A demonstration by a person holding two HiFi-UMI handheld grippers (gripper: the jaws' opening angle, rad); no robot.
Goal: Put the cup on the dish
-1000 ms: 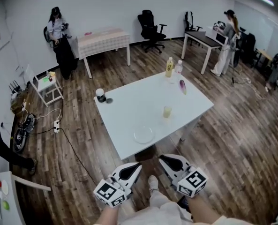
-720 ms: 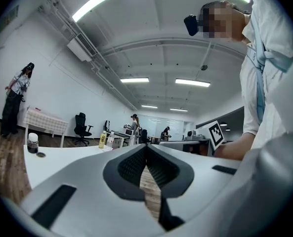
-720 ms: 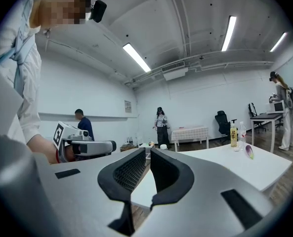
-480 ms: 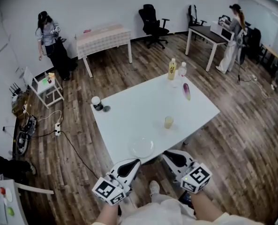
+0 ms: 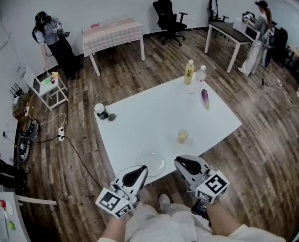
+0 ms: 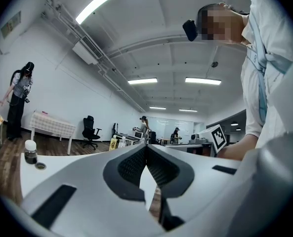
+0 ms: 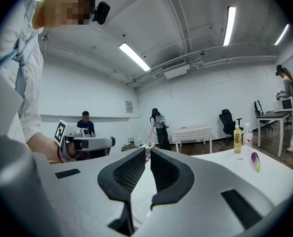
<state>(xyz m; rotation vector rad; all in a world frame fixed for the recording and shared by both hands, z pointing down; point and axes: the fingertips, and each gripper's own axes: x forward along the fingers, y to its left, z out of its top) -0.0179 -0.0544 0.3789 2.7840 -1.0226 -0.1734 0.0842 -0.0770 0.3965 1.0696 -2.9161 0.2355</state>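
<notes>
A small cup of yellowish drink stands on the white table, right of its middle. A clear glass dish lies near the table's front edge, left of the cup and apart from it. My left gripper hovers at the front edge just left of the dish, jaws shut with nothing in them. On the dish's right, in front of the cup, my right gripper is also shut and holds nothing. Part of the dish shows below the right jaws.
At the table's far end stand a yellow bottle and a clear bottle, with a purple eggplant close by. A dark jar and its lid sit at the left corner. People, office chairs and other tables stand around the room.
The table has come closer in the head view. Both grippers, held short of the table before, now reach its front edge on either side of the dish. Their jaws stayed shut.
</notes>
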